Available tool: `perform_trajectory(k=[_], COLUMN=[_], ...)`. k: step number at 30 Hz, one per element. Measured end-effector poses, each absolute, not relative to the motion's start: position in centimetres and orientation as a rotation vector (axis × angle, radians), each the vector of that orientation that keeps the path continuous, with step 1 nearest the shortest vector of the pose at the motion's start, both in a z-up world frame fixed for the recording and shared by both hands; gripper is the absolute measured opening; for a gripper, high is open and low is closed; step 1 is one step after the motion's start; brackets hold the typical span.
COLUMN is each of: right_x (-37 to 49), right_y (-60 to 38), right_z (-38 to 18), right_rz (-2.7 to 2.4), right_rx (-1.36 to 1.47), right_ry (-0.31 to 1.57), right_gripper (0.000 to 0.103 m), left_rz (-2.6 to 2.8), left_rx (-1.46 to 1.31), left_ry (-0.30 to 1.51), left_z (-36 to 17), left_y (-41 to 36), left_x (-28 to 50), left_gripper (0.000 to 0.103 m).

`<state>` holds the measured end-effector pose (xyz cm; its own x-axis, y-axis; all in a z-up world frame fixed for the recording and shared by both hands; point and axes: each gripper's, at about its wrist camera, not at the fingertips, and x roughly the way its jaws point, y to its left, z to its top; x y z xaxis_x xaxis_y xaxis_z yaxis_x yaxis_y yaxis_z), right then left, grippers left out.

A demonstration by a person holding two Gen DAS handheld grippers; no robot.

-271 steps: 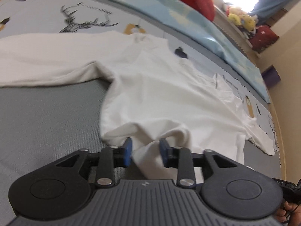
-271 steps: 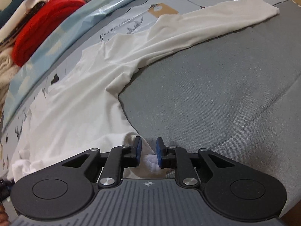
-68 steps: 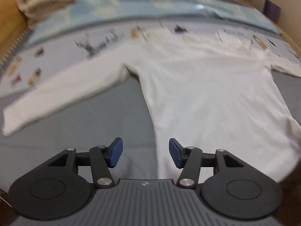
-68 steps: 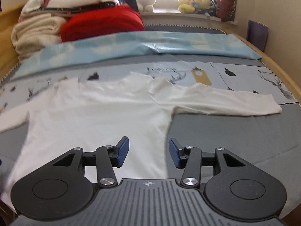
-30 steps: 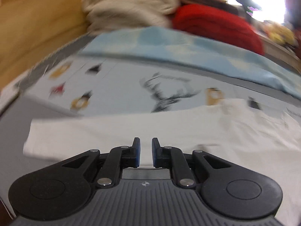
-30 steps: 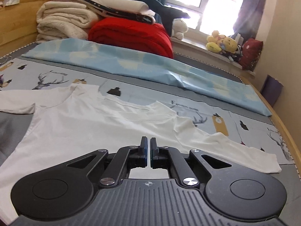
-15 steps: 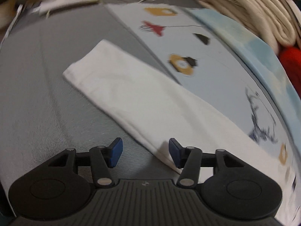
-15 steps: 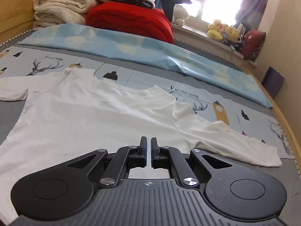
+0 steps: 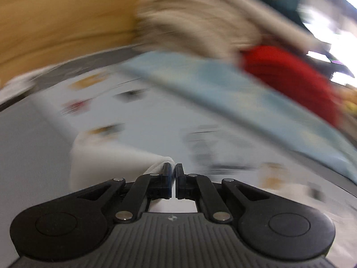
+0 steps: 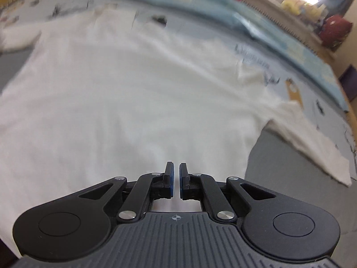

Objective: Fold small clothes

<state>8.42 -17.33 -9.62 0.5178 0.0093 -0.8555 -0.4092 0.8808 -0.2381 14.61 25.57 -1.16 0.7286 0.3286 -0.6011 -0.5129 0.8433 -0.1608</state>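
Progress entry: early stage, first fold just starting by my reading.

The white long-sleeved shirt [image 10: 133,93] lies spread flat on the bed [image 10: 296,169], body open, collar end toward the pale-blue pillow strip [image 10: 279,35]. In the right wrist view its right sleeve [image 10: 312,143] runs out flat to the side, unfolded. No part of the body is doubled over.

Your left gripper [image 9: 173,174] has its pads closed together, with white cloth bunched at the left pad. I judge that to be the left sleeve [image 9: 107,156], pinched near its free end and lifted slightly off the grey cover. The view is heavily motion-blurred, so the exact grip point is unclear.

Your right gripper [image 10: 175,174] sits low over the shirt's lower body, jaws nearly together with a narrow gap. Whether fabric is caught between them I cannot tell; white cloth shows behind the gap only.

Done: garment laid out, left sleeve taken up.
Left: bring left sleeve across the body, same for the right sleeve, then fold the body lengthwise and hem-to-collar.

Background: stacked blankets, red [image 9: 290,71] and beige [image 9: 196,22], beyond the pillow strip.
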Motion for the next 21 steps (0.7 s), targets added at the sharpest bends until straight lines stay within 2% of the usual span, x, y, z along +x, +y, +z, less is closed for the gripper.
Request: perform_trajectory(k=[5, 6, 7, 9, 11, 15, 21], right_x=[9.0, 9.1, 9.1, 9.2, 9.3, 10.2, 12.6], right_y=[-17.3, -17.2, -17.0, -16.7, -16.3, -15.9, -15.9], right_z=[-10.6, -10.7, -10.8, -11.0, -11.1, -10.9, -8.1], right_rz=[0.234, 0.233, 0.231, 0.234, 0.242, 0.244, 0.178], right_rx=[-0.431, -0.426, -0.426, -0.432, -0.436, -0.42, -0.225], right_ry=[1.055, 1.059, 1.061, 1.065, 1.065, 1.048, 0.92], right_gripper=[0.004, 0.004, 0.004, 0.004, 0.004, 0.004, 0.004], left_rz=[-0.007, -0.143, -0.26, -0.388, -0.423, -0.334, 0.044], left_rx=[-0.248, -0.256, -0.258, -0.2, -0.108, -0.053, -0.287], left_ry=[0.548, 0.593, 0.644, 0.668, 0.658, 0.714, 0.818], left_z=[1.8, 1.7, 1.4, 1.0, 0.7, -0.4, -2.4], left_y=[10.2, 7.2, 4.6, 0.1, -2.1, -0.1, 11.5], left_x=[16.9, 17.2, 17.5, 16.9, 16.4, 17.9, 20.6], left_gripper=[0.003, 0.009, 0.02, 0.03, 0.034, 0.034, 0.034])
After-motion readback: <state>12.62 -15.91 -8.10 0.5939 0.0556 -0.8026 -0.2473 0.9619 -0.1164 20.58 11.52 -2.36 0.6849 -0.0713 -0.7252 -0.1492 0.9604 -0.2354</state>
